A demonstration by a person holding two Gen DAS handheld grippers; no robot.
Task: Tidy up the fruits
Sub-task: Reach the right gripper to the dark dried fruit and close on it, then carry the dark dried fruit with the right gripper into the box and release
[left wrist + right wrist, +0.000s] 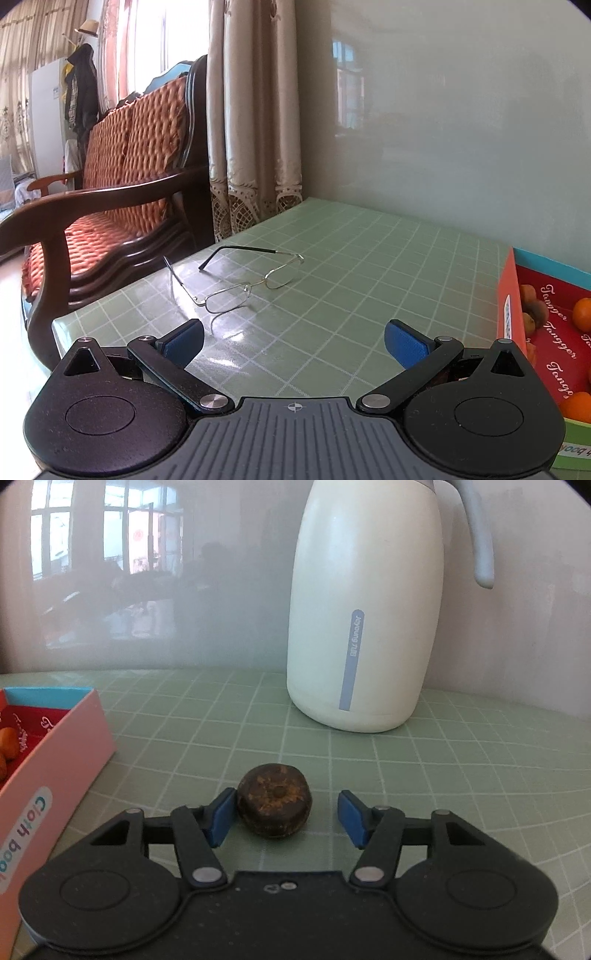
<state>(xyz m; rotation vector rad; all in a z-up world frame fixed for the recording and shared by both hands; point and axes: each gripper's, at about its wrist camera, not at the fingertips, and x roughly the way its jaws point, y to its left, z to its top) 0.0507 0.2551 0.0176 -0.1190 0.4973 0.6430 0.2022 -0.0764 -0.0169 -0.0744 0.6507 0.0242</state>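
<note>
- The dark dried fruit [274, 805] lies on the green grid tablecloth [424, 775], dimpled end facing the camera, wider than tall.
- It sits between the right gripper [286, 818] fingers, touching the left pad; the right pad is clear.
- The left gripper [293, 341] gapes empty; only its view shows the eyeglasses [240, 280] and oranges [581, 314] in the box [508, 295].

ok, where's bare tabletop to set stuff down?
Free: the green grid tablecloth between the wire-framed glasses and the red-lined fruit box; also between that box and the white thermos jug. Crowded: the dark brown fruit sits between the right gripper jaws.
</note>
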